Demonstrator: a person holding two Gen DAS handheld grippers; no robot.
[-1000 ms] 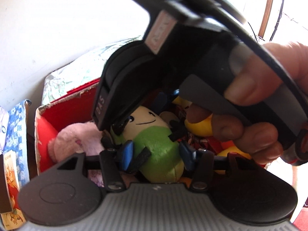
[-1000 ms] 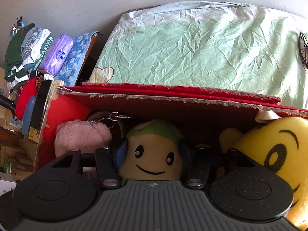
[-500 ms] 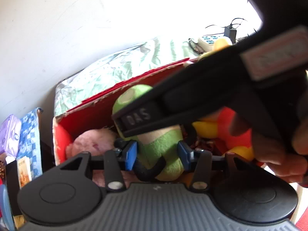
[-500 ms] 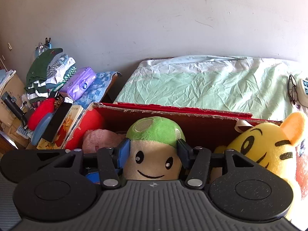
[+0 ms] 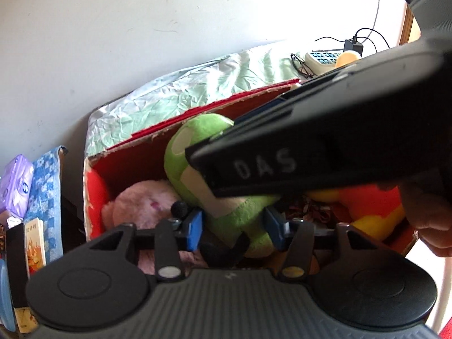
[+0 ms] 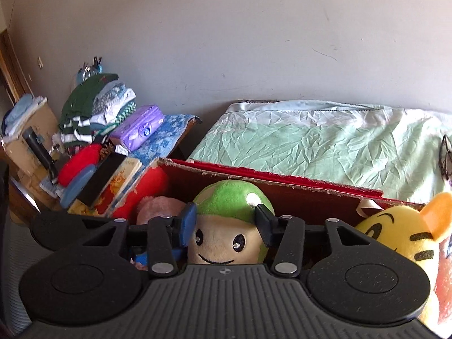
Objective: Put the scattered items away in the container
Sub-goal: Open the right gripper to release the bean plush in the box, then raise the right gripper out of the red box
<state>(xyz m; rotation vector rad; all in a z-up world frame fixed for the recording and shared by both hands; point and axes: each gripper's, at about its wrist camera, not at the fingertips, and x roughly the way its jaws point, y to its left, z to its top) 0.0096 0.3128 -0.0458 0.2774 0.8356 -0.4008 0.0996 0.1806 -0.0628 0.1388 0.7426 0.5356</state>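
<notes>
right gripper: jaws just closing, pads clamped on mushroom plush head | left gripper: jaws just opening, a small gap either side of plush body | plush upright in red box, between pink plush and tiger | box on green sheet, grey wall behind

"DAS" in pale letters on the right tool

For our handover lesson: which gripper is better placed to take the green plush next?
Probably right. The right gripper, whose jaws have just been closing, presses the green plush at its head; the left gripper, whose jaws have just been opening, sits loose around it.
</notes>
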